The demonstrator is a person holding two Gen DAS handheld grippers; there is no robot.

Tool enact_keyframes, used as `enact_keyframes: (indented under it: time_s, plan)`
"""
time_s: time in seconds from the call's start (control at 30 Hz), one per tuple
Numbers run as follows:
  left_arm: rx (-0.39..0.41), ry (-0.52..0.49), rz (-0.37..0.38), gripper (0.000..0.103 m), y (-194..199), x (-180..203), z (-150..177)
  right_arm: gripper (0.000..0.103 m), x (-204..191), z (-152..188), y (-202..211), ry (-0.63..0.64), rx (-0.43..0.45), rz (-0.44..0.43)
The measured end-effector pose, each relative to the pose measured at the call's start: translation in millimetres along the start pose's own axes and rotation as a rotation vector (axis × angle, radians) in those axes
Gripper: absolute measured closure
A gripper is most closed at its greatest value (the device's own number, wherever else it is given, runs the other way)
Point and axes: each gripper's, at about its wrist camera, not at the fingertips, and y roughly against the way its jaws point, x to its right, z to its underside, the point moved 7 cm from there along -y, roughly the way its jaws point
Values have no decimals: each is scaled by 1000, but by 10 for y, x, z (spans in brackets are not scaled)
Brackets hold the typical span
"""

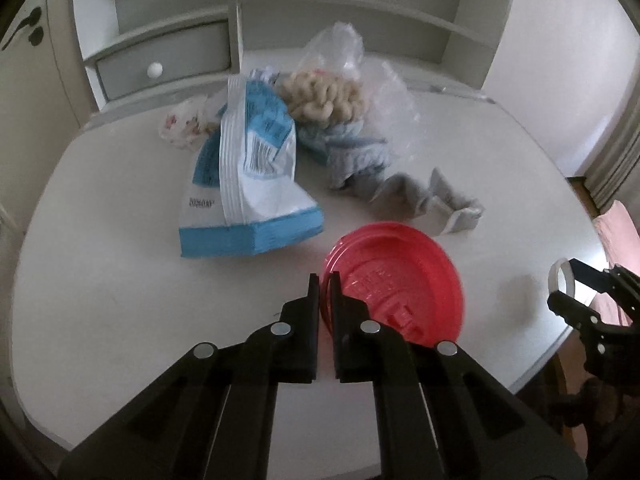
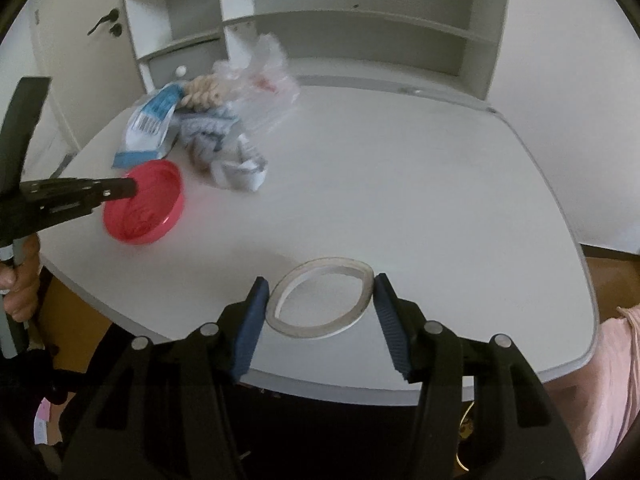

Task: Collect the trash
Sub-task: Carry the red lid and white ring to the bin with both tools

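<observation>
White table, left tool pinching red lid

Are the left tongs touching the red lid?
Touching. In the left wrist view the left tongs are closed on the rim of the red lid, with no gap visible; the right wrist view agrees.

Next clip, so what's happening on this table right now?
A person is collecting trash with two handheld grippers. The left gripper is shut on the rim of a red plastic lid, which looks tilted off the white table. The right gripper pinches a squashed white tape ring near the table's front edge. A blue-and-white bag, clear plastic bag and crumpled wrappers wait behind.
</observation>
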Motion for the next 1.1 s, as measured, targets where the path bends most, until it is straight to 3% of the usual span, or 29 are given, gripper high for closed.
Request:
enact_keyframes:
  time_s: [0.13, 0.3, 0.47, 0.6, 0.83, 1.0, 1.1]
  plan:
    - [54, -10, 25, 99, 235, 120, -142, 50, 276, 9, 114, -48, 20, 39]
    - [97, -76, 92, 100, 370, 597, -338, 50, 787, 118, 299, -137, 42, 115]
    - [101, -204, 212, 100, 331, 1536, -486, 50, 1521, 377, 570, -274, 72, 223]
    - [93, -327, 328, 100, 259, 2450, -503, 50, 2279, 813, 780, -444, 72, 324]
    - [-19, -532, 538, 100, -32, 4090, -47, 50, 3473, 1802, 905, -714, -4, 483]
    - [-69, -662, 610, 100, -334, 4903, 417, 50, 3970, 2497, 723, -867, -103, 509]
    - [-80, -724, 609, 100, -657, 5200, 682, 50, 4110, 2747, 584, -934, -151, 483]
